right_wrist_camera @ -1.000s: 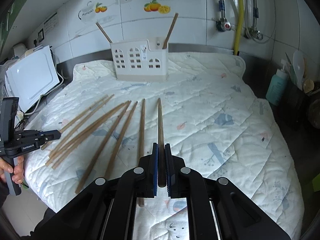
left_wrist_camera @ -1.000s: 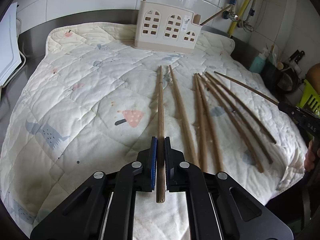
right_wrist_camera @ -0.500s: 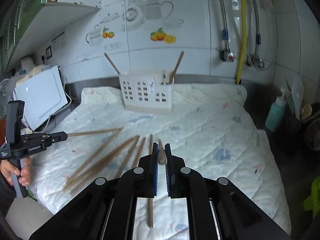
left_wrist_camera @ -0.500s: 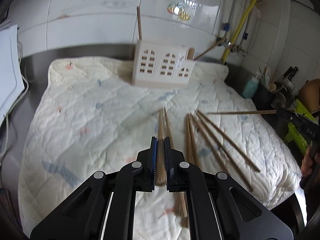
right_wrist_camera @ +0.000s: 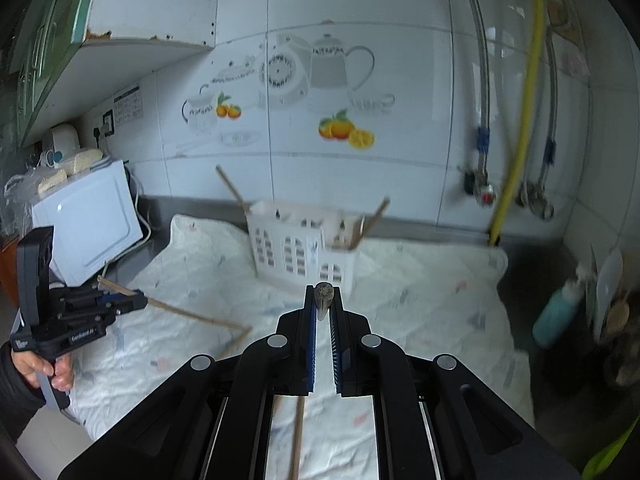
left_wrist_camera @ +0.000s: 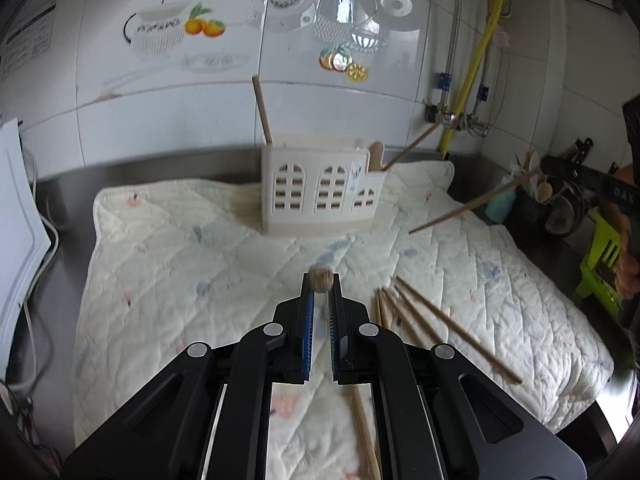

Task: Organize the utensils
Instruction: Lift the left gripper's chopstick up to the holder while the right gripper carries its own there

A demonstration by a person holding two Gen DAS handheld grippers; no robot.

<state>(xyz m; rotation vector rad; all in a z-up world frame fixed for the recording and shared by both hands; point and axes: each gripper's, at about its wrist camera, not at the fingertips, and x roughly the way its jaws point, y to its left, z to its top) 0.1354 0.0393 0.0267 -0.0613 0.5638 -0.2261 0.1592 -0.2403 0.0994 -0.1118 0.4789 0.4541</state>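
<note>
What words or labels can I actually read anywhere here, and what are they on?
"DAS": white letters on the black body of the right claw, possibly part of a longer word.
"Genrobot.AI", roughly: side of the left claw, soft focus.
Wall notice: too small to read.
Sticker on the white utensil holder: too small to read.
Lettering on the painted cup tile: blurred.

Wooden chopsticks lie beside the white caddy.
</note>
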